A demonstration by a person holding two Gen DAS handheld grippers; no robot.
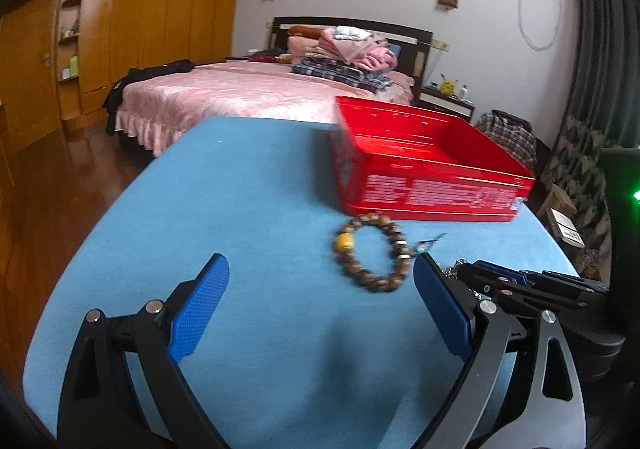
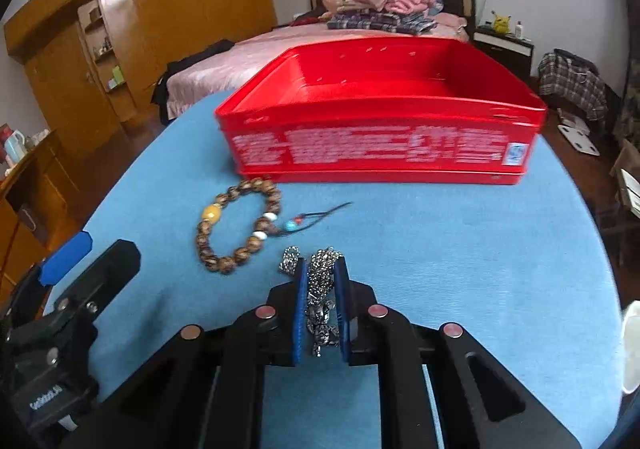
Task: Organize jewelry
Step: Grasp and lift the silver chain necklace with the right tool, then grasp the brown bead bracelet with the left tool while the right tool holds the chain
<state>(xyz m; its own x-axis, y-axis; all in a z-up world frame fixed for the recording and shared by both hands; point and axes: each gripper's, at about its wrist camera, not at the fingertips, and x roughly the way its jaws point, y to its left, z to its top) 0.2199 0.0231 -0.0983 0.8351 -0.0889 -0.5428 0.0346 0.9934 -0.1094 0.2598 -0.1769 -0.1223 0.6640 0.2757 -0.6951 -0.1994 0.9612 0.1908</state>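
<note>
- Right gripper (image 2: 320, 281): blue pads closed on a silver metal chain (image 2: 320, 289). The links are bunched between the fingers; a tuft sticks out past the fingertips, and more hangs back between the pads toward the gripper body. A small silver pendant-like lump lies just left of the left fingertip, touching the cloth.
- Left gripper (image 1: 320, 281): fingers spread wide, nothing between the pads; bare blue tablecloth (image 1: 200, 189) shows in the gap.
- Beaded bracelet (image 1: 370, 251): brown wooden beads, one large yellow bead, two pale beads. It lies flat on the cloth just ahead of the left gripper's right fingertip, and ahead and to the left of the right gripper's fingertips, apart from both. A thin dark cord with a turquoise bead trails from it toward the right.
- Red tin box (image 2: 380, 117): open-topped, white lettering on the near wall, inside looks empty as far as can be seen. It stands beyond both sets of fingertips, well ahead of the right gripper; the bracelet's far edge lies close to its near wall, contact uncertain.
- The grippers sit side by side: the right one's body shows just past the left gripper's right finger.
- Background: bed (image 1: 240, 89) with pink cover and folded clothes, wooden wardrobe (image 1: 140, 9).
</note>
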